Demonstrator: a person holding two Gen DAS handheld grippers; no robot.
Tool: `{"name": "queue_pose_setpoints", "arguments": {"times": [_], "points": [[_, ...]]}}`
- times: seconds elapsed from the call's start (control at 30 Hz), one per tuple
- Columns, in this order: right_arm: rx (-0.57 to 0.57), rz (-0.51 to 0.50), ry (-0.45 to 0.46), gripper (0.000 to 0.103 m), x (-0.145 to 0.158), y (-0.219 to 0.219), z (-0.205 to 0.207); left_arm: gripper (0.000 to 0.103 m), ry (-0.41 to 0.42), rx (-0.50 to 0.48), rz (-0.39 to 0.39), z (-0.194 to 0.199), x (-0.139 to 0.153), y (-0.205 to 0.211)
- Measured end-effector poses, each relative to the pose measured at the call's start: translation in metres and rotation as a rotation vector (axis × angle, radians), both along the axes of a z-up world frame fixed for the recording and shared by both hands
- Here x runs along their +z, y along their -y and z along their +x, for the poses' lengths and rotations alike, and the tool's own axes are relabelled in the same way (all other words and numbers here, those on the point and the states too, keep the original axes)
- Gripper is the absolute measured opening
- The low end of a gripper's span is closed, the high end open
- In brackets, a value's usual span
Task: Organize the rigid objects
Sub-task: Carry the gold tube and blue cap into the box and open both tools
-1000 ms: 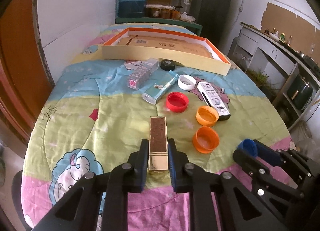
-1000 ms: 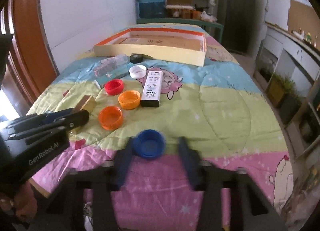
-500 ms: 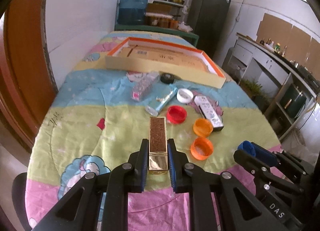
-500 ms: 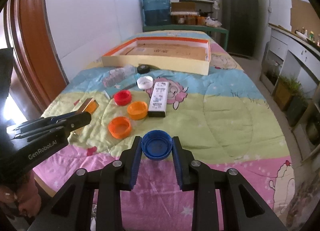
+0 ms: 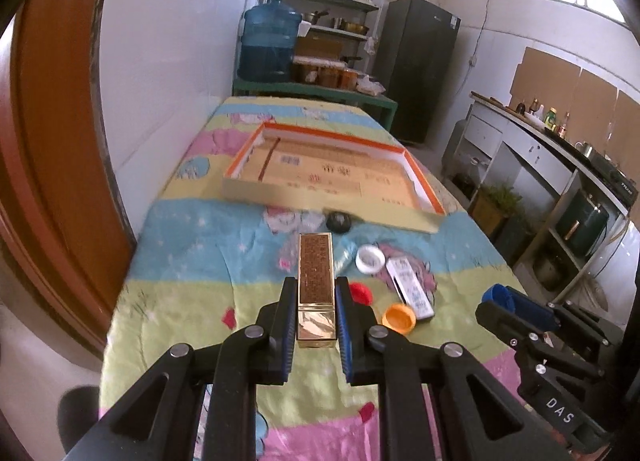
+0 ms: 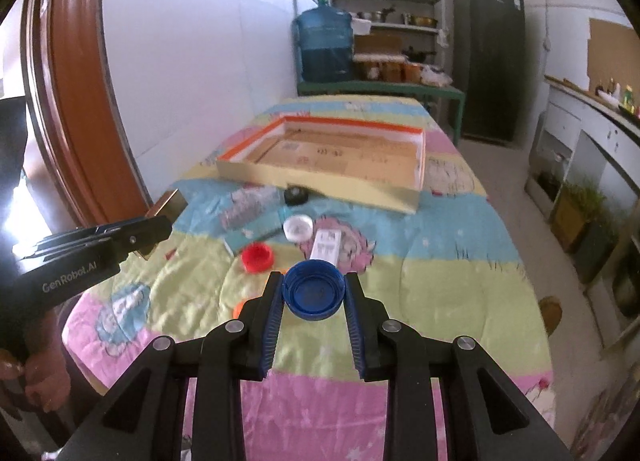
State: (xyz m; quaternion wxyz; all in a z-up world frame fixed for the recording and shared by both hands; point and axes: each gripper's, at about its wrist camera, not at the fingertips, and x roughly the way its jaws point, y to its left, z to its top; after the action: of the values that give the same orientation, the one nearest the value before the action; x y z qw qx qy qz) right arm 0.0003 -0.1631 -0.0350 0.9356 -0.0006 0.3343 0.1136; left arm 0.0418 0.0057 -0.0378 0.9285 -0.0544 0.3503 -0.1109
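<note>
Nearest to the camera, a gold box (image 5: 316,289) is clamped between the fingers of the left gripper (image 5: 316,301) and is held in the air above the quilt (image 5: 180,261). A blue cap (image 6: 314,290) is pinched at its rim by the right gripper (image 6: 314,293), its hollow side facing the camera. Below them, a red cap (image 6: 258,257), a white cap (image 6: 298,228) and a white box (image 6: 327,247) are left lying on the quilt. Farther away, the open tray (image 6: 320,181) with the orange edge is seen. To do this step well, both things should probably be carried level over the tray's wall and lowered inside before the grip is loosened, so that nothing is dropped or knocked.
</note>
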Motion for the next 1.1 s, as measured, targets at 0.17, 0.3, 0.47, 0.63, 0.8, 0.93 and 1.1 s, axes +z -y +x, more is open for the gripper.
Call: {"name": "queue_pose_setpoints", "arguments": {"times": [0.17, 0.3, 0.47, 0.63, 0.8, 0.93, 1.1], "points": [[0.024, 0.000, 0.026, 0.030, 0.019, 0.003, 0.016, 0.018, -0.006, -0.019, -0.006, 0.020, 0.015, -0.004], [0.042, -0.009, 0.046, 0.030, 0.032, 0.005, 0.033, 0.018, 0.013, -0.033, 0.035, 0.038, 0.027, -0.001], [0.059, -0.020, 0.061, 0.030, 0.041, 0.006, 0.055, 0.018, -0.023, -0.061, 0.013, 0.069, 0.033, -0.003], [0.076, -0.018, 0.067, 0.030, 0.048, 0.012, 0.084, 0.018, -0.036, -0.078, 0.026, 0.100, 0.035, 0.002], [0.105, -0.017, 0.059, 0.030, 0.051, 0.018, 0.121, 0.018, -0.043, -0.088, 0.041, 0.137, 0.037, 0.010], [0.115, 0.012, 0.031, 0.030, 0.048, 0.022, 0.156, 0.018, -0.051, -0.080, 0.064, 0.165, 0.032, 0.015], [0.117, 0.004, 0.004, 0.030, 0.037, 0.019, 0.188, 0.018, -0.086, -0.077, 0.081, 0.197, 0.020, 0.020]]}}
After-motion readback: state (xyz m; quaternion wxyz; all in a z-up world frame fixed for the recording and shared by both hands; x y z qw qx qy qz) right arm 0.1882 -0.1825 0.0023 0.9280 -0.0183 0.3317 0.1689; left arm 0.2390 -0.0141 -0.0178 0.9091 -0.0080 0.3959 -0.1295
